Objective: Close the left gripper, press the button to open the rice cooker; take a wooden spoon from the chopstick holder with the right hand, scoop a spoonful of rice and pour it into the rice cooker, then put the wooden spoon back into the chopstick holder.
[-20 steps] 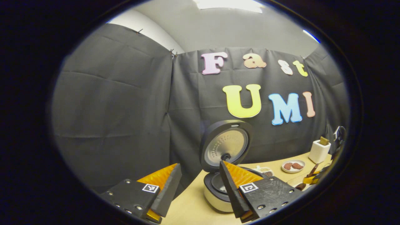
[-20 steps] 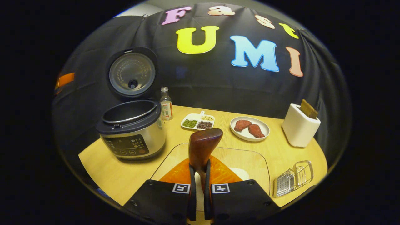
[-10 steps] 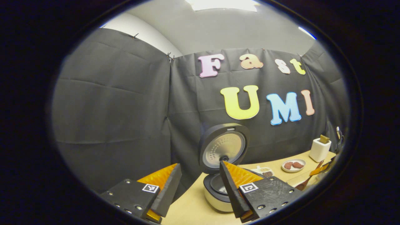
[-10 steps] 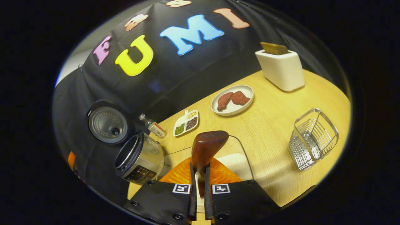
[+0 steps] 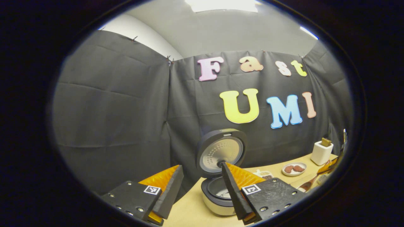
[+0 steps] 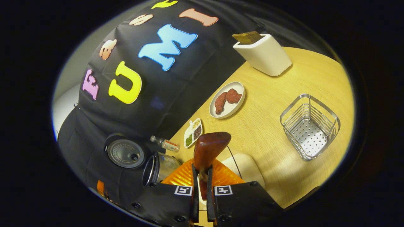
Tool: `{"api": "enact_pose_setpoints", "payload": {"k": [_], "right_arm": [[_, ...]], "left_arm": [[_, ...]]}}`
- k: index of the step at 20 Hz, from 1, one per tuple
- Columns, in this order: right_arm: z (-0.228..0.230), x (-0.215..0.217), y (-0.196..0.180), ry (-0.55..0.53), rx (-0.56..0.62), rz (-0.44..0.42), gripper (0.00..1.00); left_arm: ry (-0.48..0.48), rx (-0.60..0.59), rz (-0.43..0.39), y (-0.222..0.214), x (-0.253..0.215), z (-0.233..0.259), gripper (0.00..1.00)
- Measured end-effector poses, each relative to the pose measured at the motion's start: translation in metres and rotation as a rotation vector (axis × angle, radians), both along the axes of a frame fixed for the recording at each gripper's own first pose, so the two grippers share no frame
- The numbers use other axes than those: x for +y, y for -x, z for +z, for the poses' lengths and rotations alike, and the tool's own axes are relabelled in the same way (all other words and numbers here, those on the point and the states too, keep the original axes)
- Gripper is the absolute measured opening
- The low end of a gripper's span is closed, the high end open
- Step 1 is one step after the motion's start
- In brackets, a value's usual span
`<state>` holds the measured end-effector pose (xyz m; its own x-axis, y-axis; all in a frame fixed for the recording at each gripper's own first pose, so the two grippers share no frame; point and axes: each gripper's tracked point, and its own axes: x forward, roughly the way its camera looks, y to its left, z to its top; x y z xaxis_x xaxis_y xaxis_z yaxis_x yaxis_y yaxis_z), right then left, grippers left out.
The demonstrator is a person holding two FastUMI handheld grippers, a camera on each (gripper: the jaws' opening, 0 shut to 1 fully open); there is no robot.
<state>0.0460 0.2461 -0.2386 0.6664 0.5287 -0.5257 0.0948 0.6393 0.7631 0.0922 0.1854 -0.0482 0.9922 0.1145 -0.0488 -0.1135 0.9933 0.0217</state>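
In the right gripper view, the right tool [image 6: 200, 176] has its two fingers pressed tight on the handle of the dark reddish-brown wooden spoon [image 6: 209, 149], whose end juts up just above the fingertips; the spoon's bowl is hidden. Behind it, at about 4 o'clock from the spoon, a patch of white rice [image 6: 245, 166] lies in a clear glass dish [image 6: 235, 159] on the light wooden counter [image 6: 284, 82]. The silver rice cooker with a black rim [image 6: 159, 168] sits at 8 o'clock, lid raised, with a small clear bottle [image 6: 165, 144] beside it; its label is too small to read. A divided white tray of beans [image 6: 193, 132] lies at 11 o'clock, a white plate with two reddish meat pieces [image 6: 227, 99] at 1 o'clock, a white toaster holding brown toast [image 6: 262, 52] farther off, and the wire-mesh steel chopstick holder [image 6: 310, 126] at 3 o'clock. In the left gripper view, the left tool [image 5: 202, 183] stands wide open, gripping nothing, with the open cooker visible between and behind its fingers. Small square black-and-white markers sit on each tool.
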Motion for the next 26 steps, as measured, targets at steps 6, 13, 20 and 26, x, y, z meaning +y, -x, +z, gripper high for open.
{"api": "enact_pose_setpoints", "payload": {"k": [6, 13, 20, 26], "right_arm": [[0.039, 0.009, -0.013, -0.120, -0.003, -0.040, 0.11], [0.086, 0.057, -0.035, -0.196, -0.069, -0.009, 0.11], [0.117, 0.129, -0.052, -0.218, -0.134, 0.083, 0.11], [0.123, 0.189, -0.053, -0.223, -0.146, 0.177, 0.11]], "left_arm": [[0.034, 0.016, 0.010, -0.003, 0.013, -0.016, 0.78], [0.044, 0.031, 0.051, -0.002, 0.049, -0.027, 0.78], [0.051, 0.046, 0.091, 0.009, 0.080, -0.039, 0.78], [0.057, 0.055, 0.142, 0.026, 0.112, -0.045, 0.77]]}}
